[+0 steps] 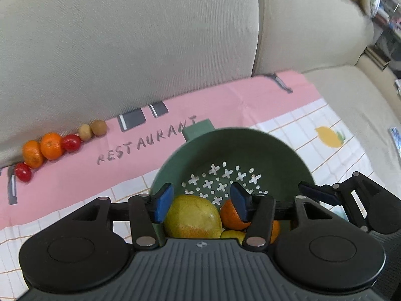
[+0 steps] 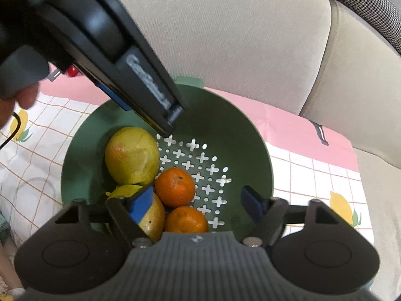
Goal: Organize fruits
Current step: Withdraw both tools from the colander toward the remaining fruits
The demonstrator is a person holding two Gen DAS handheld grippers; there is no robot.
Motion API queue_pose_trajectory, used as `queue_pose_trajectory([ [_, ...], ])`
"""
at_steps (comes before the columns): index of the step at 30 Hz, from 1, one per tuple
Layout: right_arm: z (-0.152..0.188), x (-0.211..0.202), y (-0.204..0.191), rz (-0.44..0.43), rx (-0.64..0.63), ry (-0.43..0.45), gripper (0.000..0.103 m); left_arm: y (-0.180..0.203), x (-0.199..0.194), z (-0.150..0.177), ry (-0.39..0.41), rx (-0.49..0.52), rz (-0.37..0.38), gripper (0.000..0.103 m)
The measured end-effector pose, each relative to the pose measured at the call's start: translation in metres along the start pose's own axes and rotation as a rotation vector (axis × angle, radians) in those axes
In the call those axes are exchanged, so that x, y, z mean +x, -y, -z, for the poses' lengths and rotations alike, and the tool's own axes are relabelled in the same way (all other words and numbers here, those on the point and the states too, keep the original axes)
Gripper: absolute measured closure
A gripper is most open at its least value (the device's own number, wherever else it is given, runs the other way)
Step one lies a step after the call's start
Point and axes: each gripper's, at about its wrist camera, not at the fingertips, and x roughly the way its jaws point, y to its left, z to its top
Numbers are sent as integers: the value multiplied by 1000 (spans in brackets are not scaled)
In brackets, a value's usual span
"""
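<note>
Lining the sofa back, a fruit row [image 1: 60, 145] shows only in the left view; only the right view shows both oranges [image 2: 175, 186] in the colander [image 2: 250, 145]. Both grippers, left [image 1: 201, 202] and right [image 2: 198, 205], hover spread and empty over the colander's fruit.

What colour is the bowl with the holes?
The bowl is dark green, clearest in the right wrist view.

My left gripper [image 1: 201, 204] and right gripper [image 2: 198, 204] look alike: black linkages, silver rivets, blue pads [image 1: 164, 203] (rectangular), ribbed grey housing, round black discs either side.
</note>
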Motion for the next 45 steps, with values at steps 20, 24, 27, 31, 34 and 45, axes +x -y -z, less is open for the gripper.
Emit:
queue_pose_trajectory([
  [20, -17, -53, -31, -16, 20, 110, 7, -55, -110, 40, 246, -188, 3, 36],
  [24, -24, -65, -56, -24, -66, 173, 7, -71, -118, 48, 263, -208, -64, 36],
  [27, -31, -69, -72, -54, -88, 184, 7, -86, -123, 57, 272, -241, -79, 36],
  [31, -39, -64, -91, -126, -95, 168, 7, -108, -128, 70, 279, -293, -91, 36],
  [34, -46, -57, -108, -168, -104, 146, 7, -124, -130, 77, 282, -330, -102, 36],
  [45, -70, -27, -140, -240, -111, 72, 7, -169, -119, 86, 273, -421, -110, 36],
])
